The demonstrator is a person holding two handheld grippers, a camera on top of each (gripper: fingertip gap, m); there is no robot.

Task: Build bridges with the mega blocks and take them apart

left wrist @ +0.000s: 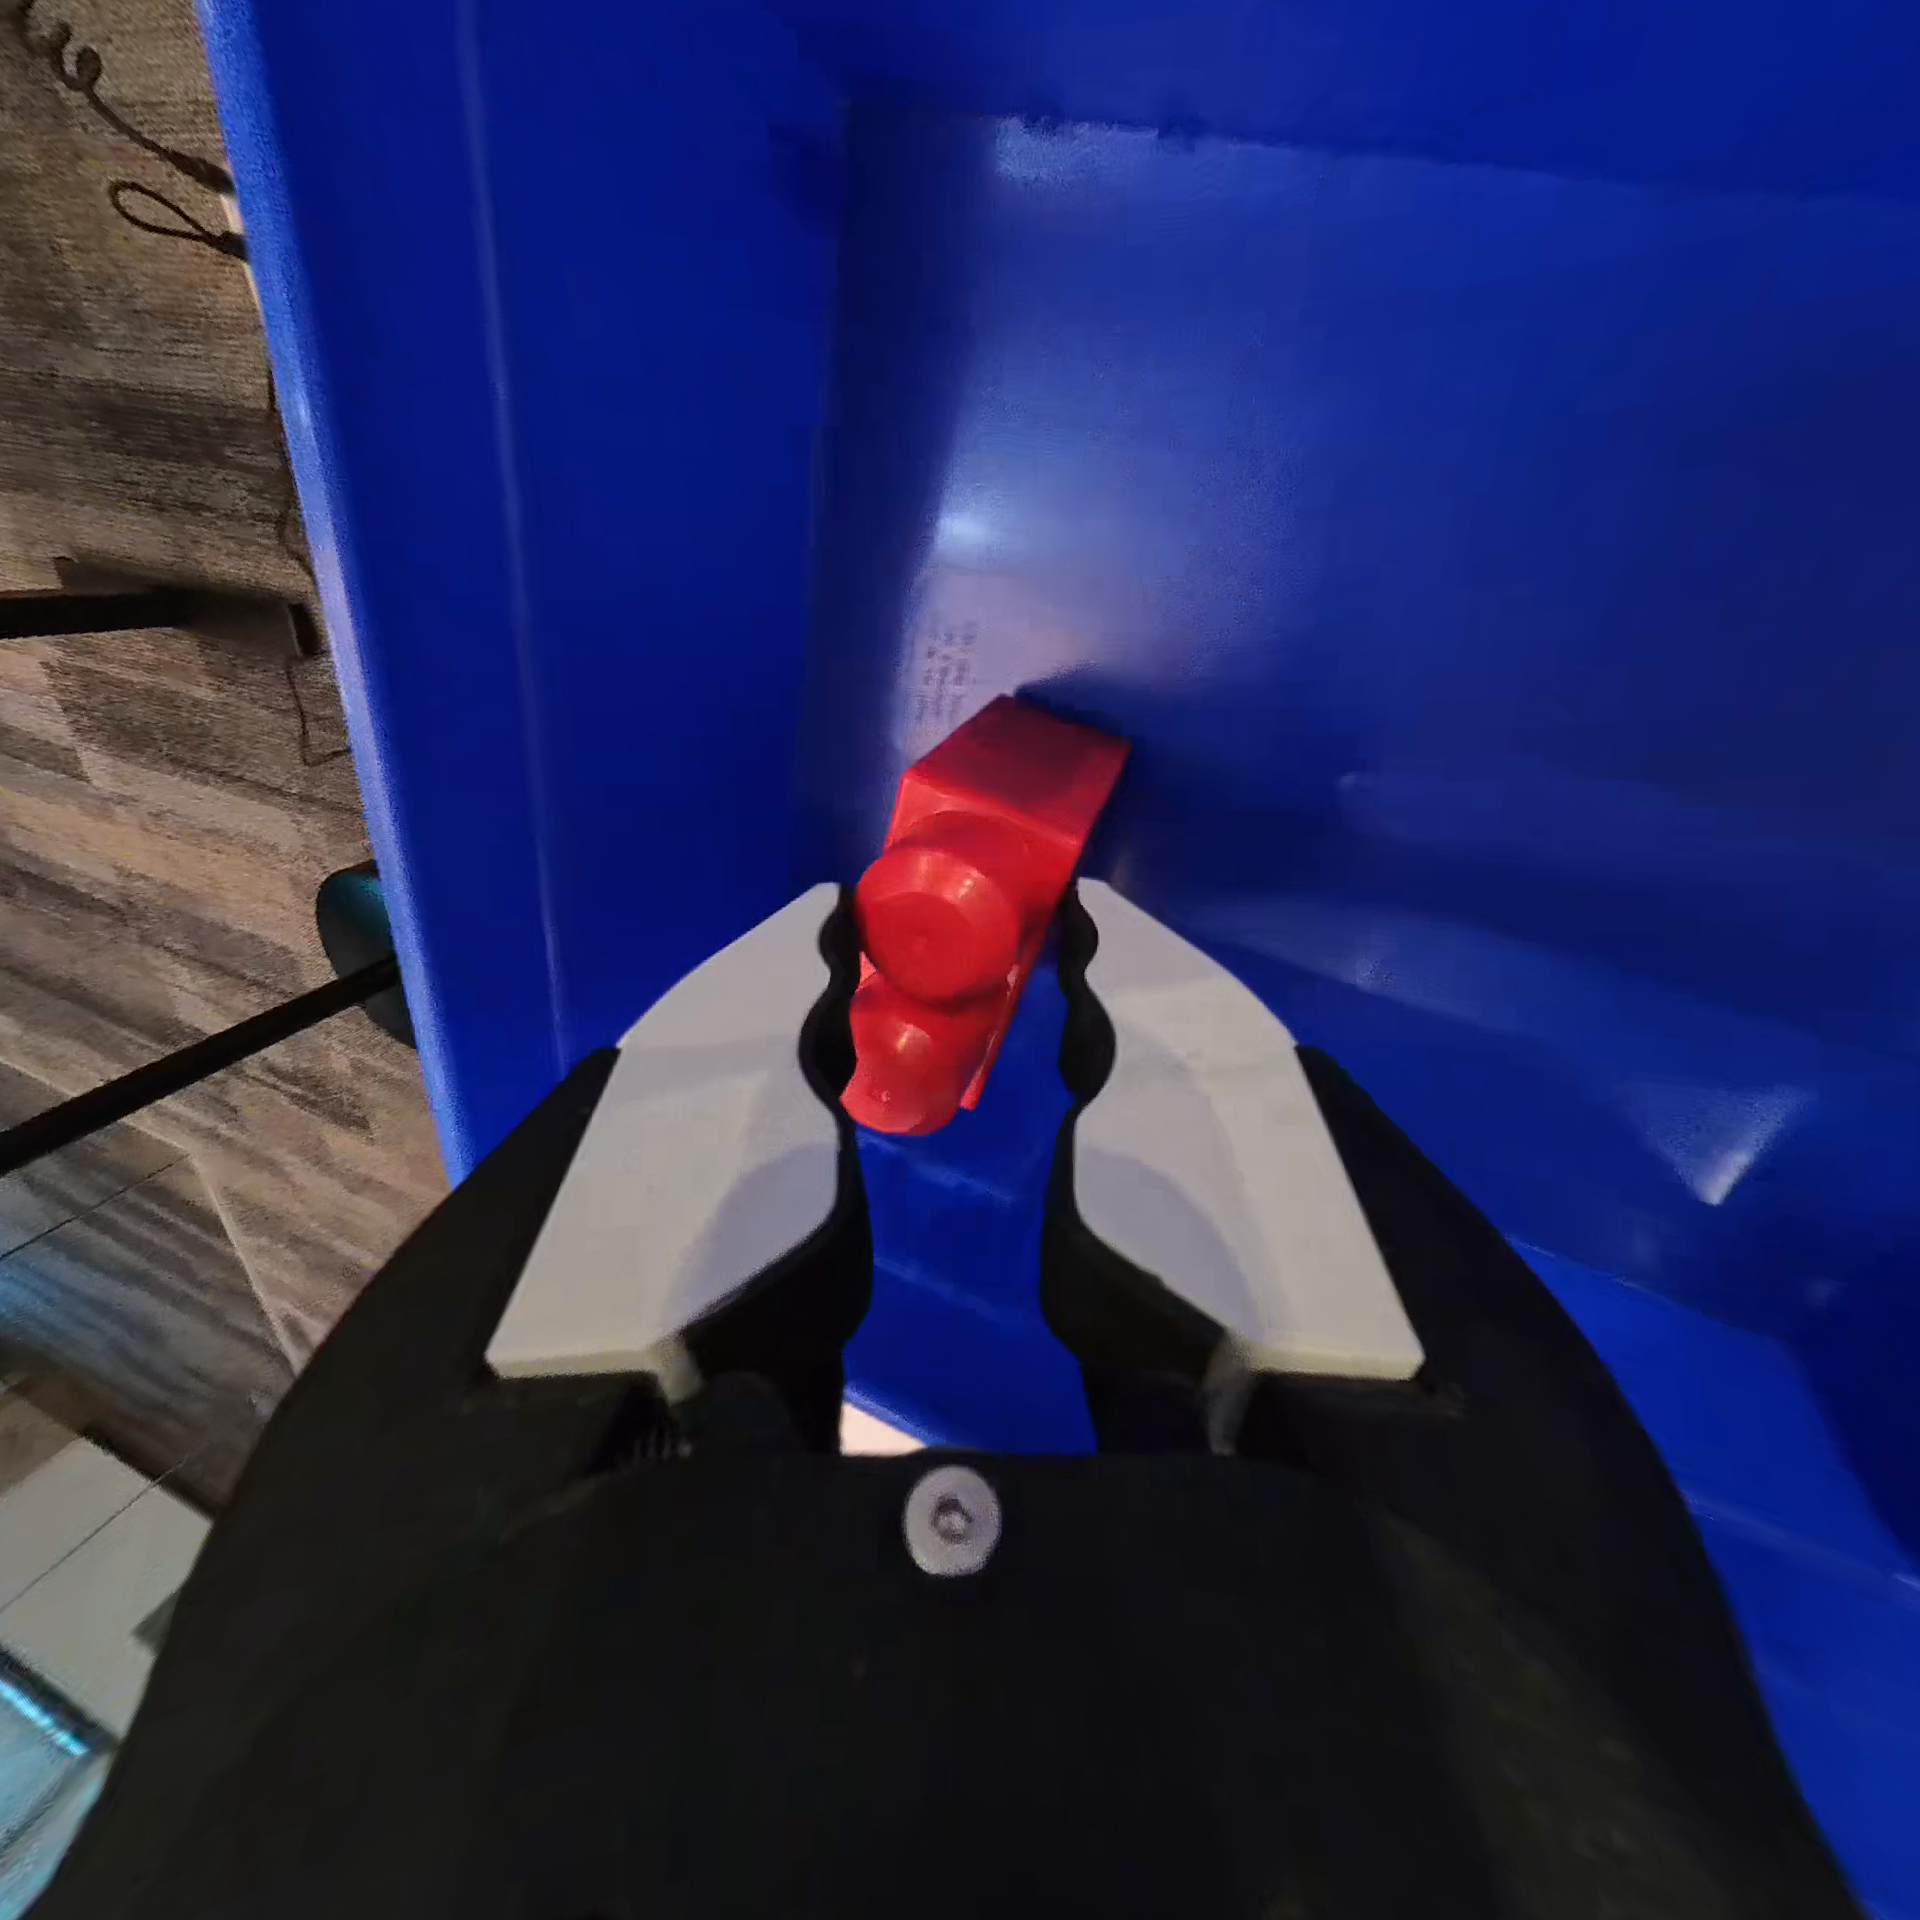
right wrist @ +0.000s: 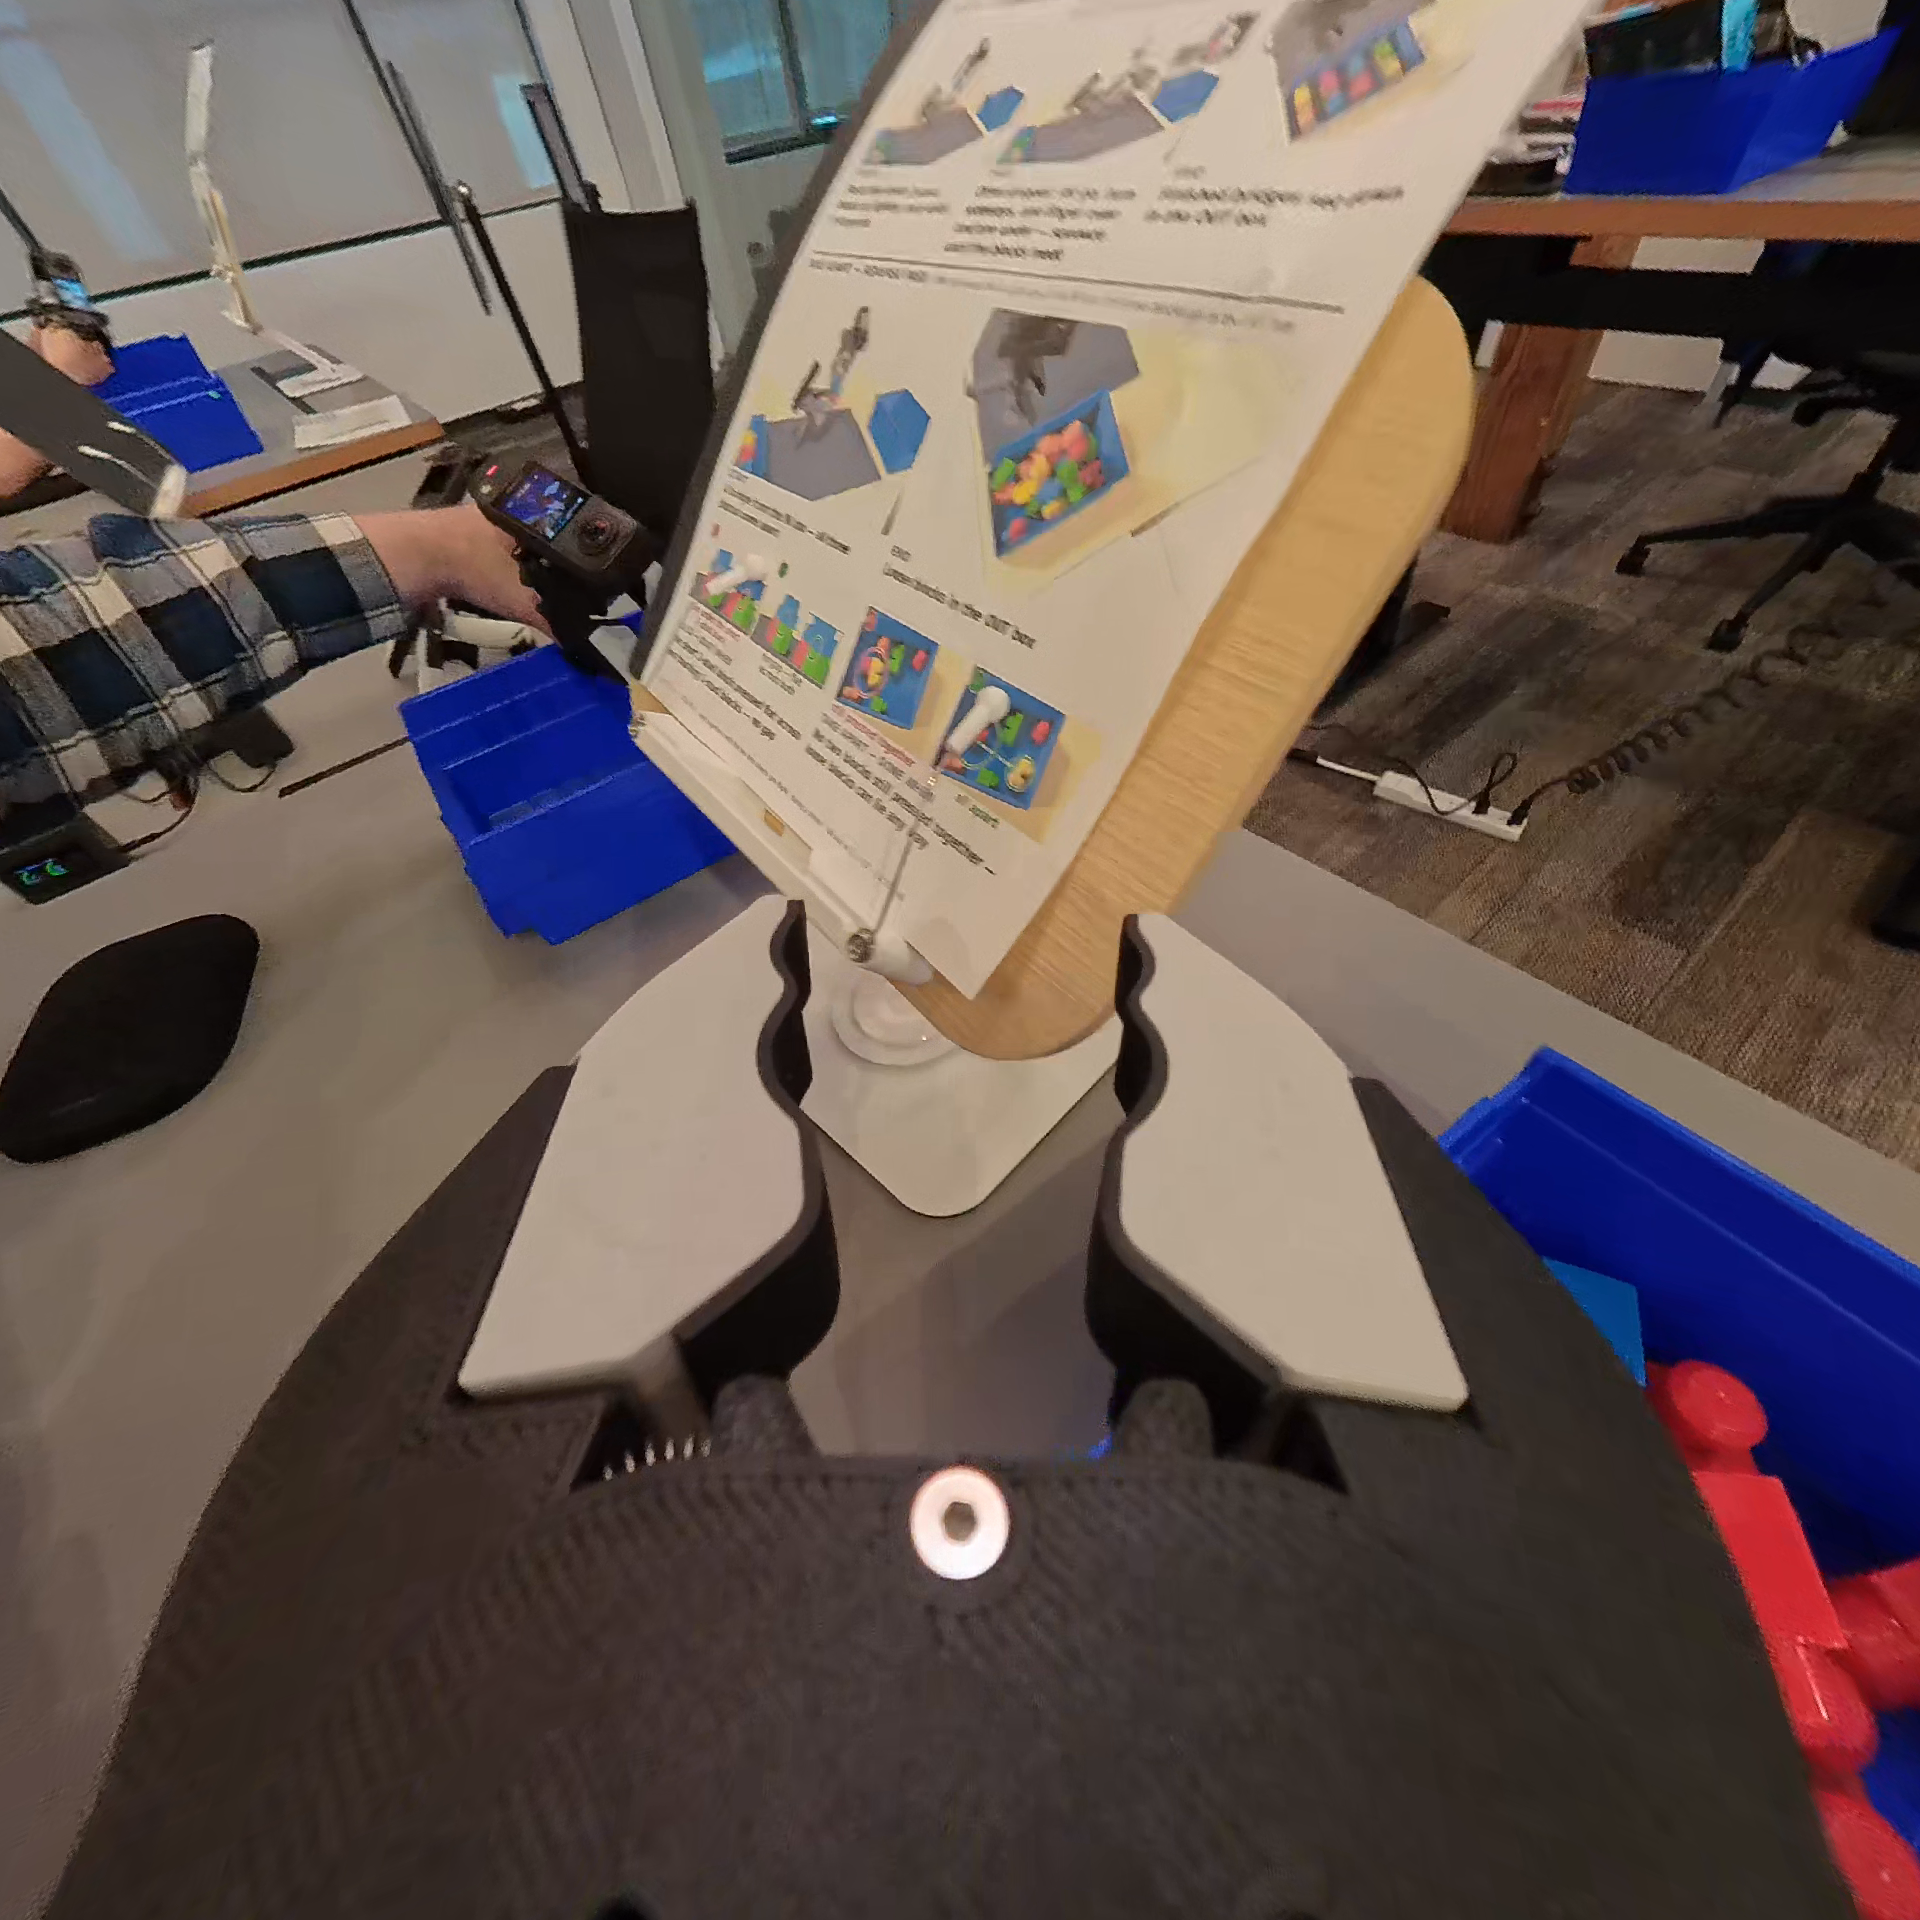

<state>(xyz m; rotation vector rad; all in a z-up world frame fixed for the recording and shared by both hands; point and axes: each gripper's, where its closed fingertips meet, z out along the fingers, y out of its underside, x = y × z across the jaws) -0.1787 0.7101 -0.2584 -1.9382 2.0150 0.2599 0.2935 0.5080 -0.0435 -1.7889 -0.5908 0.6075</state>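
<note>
Two blue bins sit on a grey table; left tool grips a red block, right tool gapes bare.

An office: carpet floor, wooden desks, swivel chair.

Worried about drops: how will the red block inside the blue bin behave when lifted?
The red block looks like rigid, glossy plastic, so probably stiff, light and a bit slippery. It sits tilted between the left hand-held gripper fingers, so it may twist. Rounded studs could let it roll.
</note>
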